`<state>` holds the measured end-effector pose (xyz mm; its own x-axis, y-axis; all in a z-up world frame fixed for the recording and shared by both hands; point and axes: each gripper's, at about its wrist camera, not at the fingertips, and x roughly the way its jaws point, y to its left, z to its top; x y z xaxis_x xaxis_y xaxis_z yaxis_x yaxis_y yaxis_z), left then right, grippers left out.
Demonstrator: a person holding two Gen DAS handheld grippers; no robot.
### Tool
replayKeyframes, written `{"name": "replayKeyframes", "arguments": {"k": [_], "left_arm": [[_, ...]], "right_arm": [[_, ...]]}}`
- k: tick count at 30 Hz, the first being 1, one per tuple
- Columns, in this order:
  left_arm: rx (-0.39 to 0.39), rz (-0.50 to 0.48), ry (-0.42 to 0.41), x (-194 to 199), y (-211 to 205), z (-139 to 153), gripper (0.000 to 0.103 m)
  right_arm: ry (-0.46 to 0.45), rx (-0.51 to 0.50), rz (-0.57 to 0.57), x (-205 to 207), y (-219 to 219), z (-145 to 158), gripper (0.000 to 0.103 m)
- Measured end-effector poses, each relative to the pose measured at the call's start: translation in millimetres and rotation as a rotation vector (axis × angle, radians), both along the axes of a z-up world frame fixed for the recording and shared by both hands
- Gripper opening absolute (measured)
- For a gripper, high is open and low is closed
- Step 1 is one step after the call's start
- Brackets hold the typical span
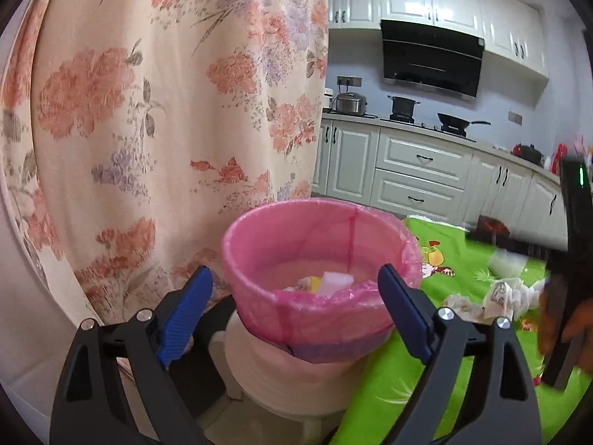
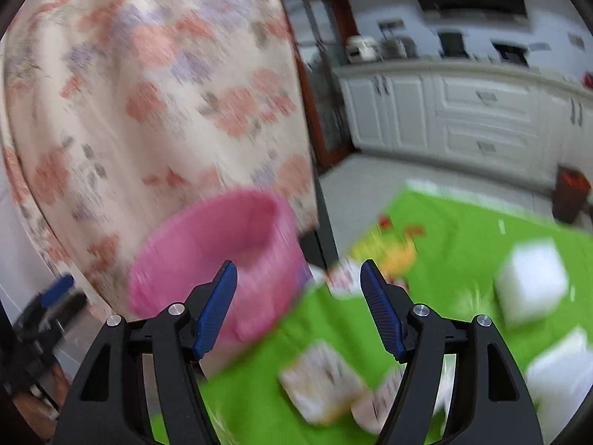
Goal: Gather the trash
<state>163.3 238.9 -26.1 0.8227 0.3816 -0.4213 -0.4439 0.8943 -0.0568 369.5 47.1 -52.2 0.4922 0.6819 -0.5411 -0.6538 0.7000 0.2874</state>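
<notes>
some trash already lies inside the pink bin [image 1: 315, 259]. more crumpled paper [image 1: 500, 296] and white blocks [image 2: 532, 282] wait on the green cloth [image 2: 463, 230] beside the bin. the left gripper [image 1: 296, 296] and right gripper [image 2: 298, 304] are both wide and empty.

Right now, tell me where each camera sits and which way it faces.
Left wrist: on the left tongs, facing the bin and curtain; own blue fingers show, open and empty.
Right wrist: on the right tongs, facing the green mat and scraps; own fingers, open.
Shared: bin, curtain, mat, cabinets.
</notes>
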Motion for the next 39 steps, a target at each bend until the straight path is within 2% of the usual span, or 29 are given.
{"name": "replayKeyframes", "arguments": {"k": [4,9,13,14,15,17,19,21,24,27,32,39], "left_arm": [[-0.031,-0.022,-0.006,4,-6,-4,0.088],[-0.012,-0.052,0.001,6,-17,-6,0.088],[-0.035,-0.055,-0.002,3,-13,-7,0.088],[-0.041,-0.053,-0.002,4,-11,-8,0.088],[-0.048,-0.051,-0.003,4,-10,-8,0.088],[-0.068,-0.044,-0.009,3,-6,-9,0.088],[-0.08,-0.041,-0.016,1,-4,-9,0.088],[-0.084,-0.038,-0.019,0,-3,-9,0.088],[-0.088,-0.033,-0.024,-2,-2,-9,0.088],[-0.098,-0.026,-0.031,-3,2,-9,0.088],[-0.103,-0.016,-0.042,-9,7,-8,0.088],[-0.106,0.012,-0.059,-18,19,-5,0.088]], "right_arm": [[0.04,-0.082,0.032,-16,4,-33,0.067],[-0.002,-0.209,0.099,-23,30,-51,0.066],[-0.047,-0.317,0.125,-25,43,-61,0.067],[-0.056,-0.335,0.131,-25,45,-63,0.065],[-0.062,-0.356,0.14,-26,47,-66,0.055],[-0.078,-0.396,0.122,-26,46,-71,0.044],[-0.068,-0.365,0.119,-24,40,-71,0.036],[-0.072,-0.332,0.113,-25,34,-65,0.021],[-0.095,-0.302,0.134,-30,35,-53,0.015],[-0.132,-0.272,0.144,-36,40,-39,0.011],[-0.172,-0.194,0.133,-40,49,-7,0.009],[-0.264,-0.12,0.175,-41,92,40,0.009]]}}
